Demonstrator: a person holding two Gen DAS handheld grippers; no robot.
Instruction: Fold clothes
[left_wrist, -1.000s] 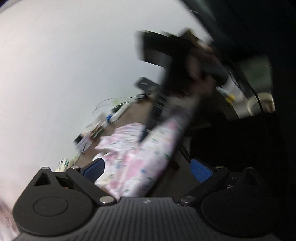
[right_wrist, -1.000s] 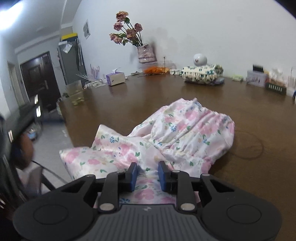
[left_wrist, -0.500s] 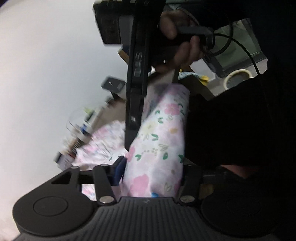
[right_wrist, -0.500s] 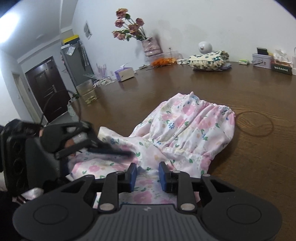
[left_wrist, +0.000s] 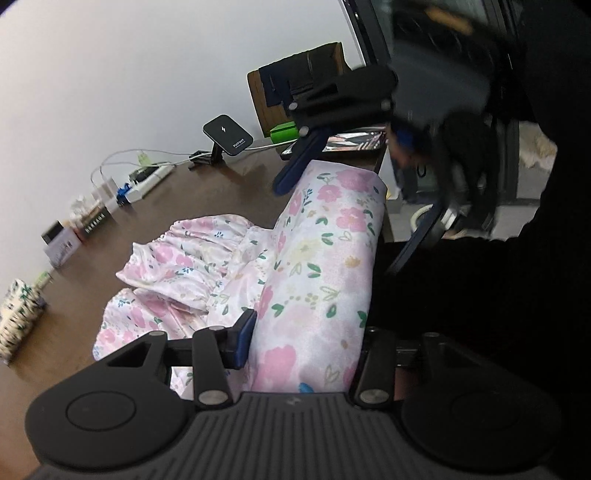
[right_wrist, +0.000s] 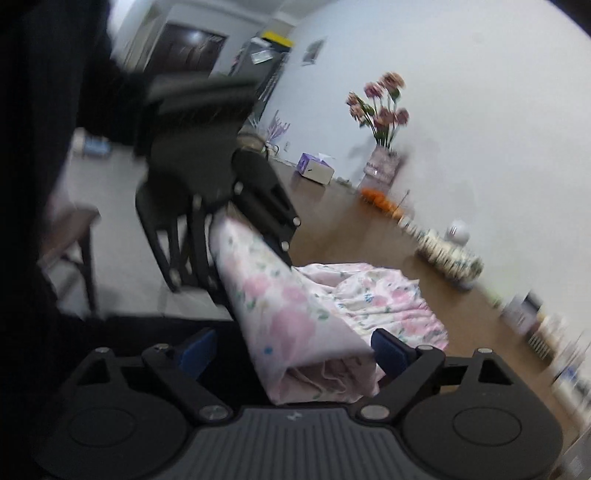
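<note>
Nearest, the left gripper (left_wrist: 303, 343) had just closed onto a rolled band of the pink floral satin garment (left_wrist: 321, 266), pads pressing its sides. Meanwhile the right gripper (right_wrist: 291, 350) had just sprung wide — the cloth end lay between its blue pads (right_wrist: 388, 347), no longer pinched as it was a second before. Farther off, the rest sprawled on the brown wooden table (left_wrist: 207, 199). Probably a regrasp before the next fold.
</note>
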